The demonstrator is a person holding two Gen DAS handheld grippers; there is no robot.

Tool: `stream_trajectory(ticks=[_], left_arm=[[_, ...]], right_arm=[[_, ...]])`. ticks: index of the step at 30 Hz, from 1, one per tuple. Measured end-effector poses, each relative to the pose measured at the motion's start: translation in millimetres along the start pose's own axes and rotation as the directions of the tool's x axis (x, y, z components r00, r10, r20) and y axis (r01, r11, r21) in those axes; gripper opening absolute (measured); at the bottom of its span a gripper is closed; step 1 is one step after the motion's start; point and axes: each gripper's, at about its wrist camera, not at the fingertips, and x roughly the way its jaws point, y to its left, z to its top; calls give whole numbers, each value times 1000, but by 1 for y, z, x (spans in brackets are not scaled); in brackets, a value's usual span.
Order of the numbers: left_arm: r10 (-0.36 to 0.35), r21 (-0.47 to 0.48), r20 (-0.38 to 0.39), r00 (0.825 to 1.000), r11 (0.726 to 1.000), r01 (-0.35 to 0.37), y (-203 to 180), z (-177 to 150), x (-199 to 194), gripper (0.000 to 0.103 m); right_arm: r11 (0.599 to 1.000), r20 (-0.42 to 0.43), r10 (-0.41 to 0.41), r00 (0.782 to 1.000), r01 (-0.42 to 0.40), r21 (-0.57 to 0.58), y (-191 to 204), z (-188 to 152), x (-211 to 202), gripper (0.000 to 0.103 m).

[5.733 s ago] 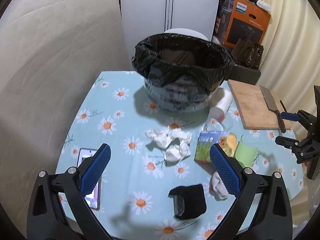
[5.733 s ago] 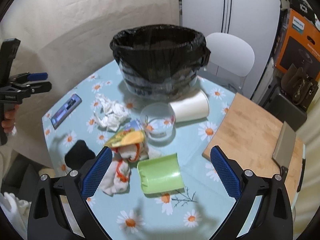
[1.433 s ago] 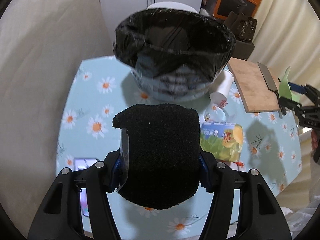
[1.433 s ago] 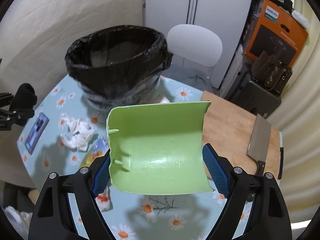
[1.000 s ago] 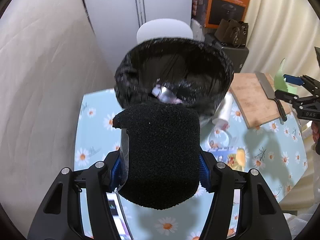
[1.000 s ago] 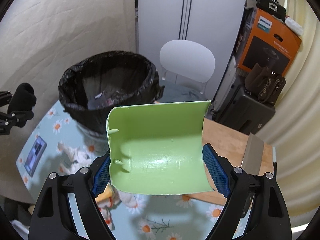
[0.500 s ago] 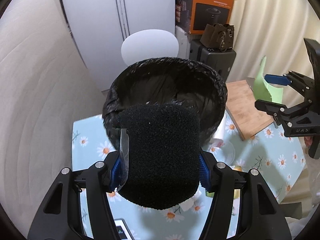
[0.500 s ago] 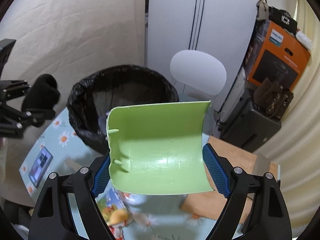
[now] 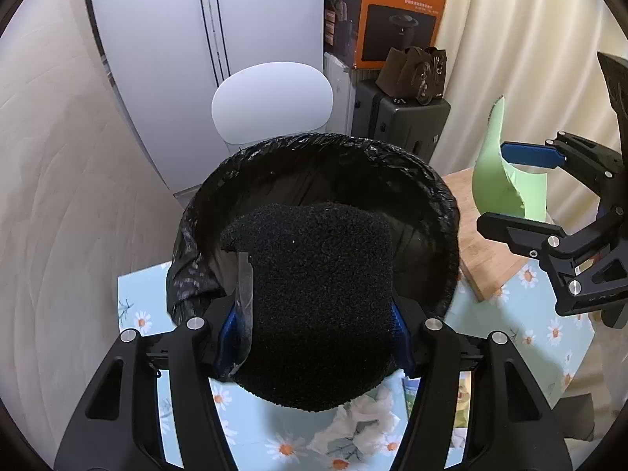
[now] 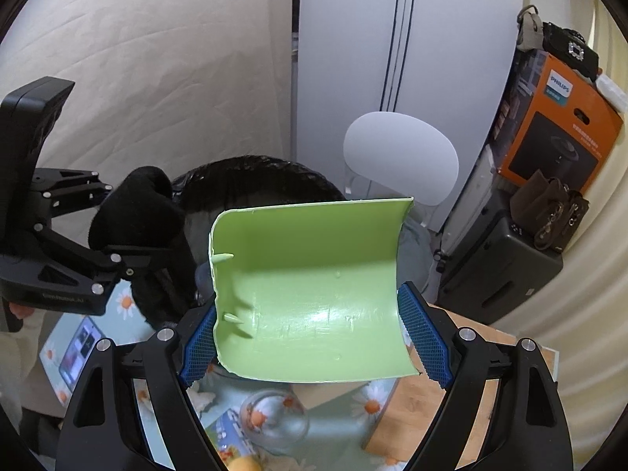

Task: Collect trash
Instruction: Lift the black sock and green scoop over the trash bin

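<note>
Both grippers are loaded: the left gripper [image 9: 314, 333] clamps a black sponge [image 9: 318, 306] above the bin [image 9: 431, 180]. Right gripper [image 10: 310, 337] grips a green plastic piece [image 10: 314, 294]

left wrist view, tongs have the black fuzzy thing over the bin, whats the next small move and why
Probably open the left tongs and let go. They are shut on the black fuzzy piece, which sits in front of the mouth of the black-lined bin, so it should drop inside. The right tongs hold the green plastic piece off to the side.
</note>
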Motion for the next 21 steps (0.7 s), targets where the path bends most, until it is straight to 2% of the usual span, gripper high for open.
stream_trajectory(ticks=[11, 19, 21], left_arm=[[-24, 23, -43, 999, 999, 25, 12, 10, 31, 61], [6, 37, -58, 998, 999, -4, 18, 8, 42, 63], [7, 36, -59, 998, 999, -5, 18, 7, 42, 67]], right_arm=[[1000, -34, 19, 999, -19, -7, -1, 11, 37, 80], [999, -53, 30, 998, -32, -28, 5, 17, 58, 80], [999, -48, 43, 998, -44, -29, 6, 18, 60, 80]])
